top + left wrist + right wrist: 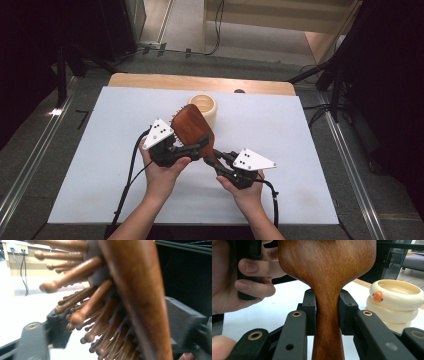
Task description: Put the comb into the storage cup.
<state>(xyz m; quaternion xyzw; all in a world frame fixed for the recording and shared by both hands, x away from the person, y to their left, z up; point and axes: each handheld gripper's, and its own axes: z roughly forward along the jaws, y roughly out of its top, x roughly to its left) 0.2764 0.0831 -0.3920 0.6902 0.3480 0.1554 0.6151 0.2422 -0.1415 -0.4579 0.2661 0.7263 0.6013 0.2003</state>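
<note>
A brown wooden hairbrush (192, 125) is held up over the table between both grippers. My right gripper (212, 157) is shut on its narrow handle; in the right gripper view the two black pads (310, 312) press the handle (327, 322) from both sides. My left gripper (202, 145) reaches in from the left onto the brush head. In the left gripper view the wooden back (135, 290) lies against one jaw and the bristle tips (75, 317) meet the other. A hand (249, 277) holding the left gripper shows beside the brush.
A cream ringed cup (205, 105) with a small orange duck mark (377, 296) stands on the white table cover (100, 165) just behind the brush. Cables trail from both grippers toward the front edge. Dark stands and floor rails flank the table.
</note>
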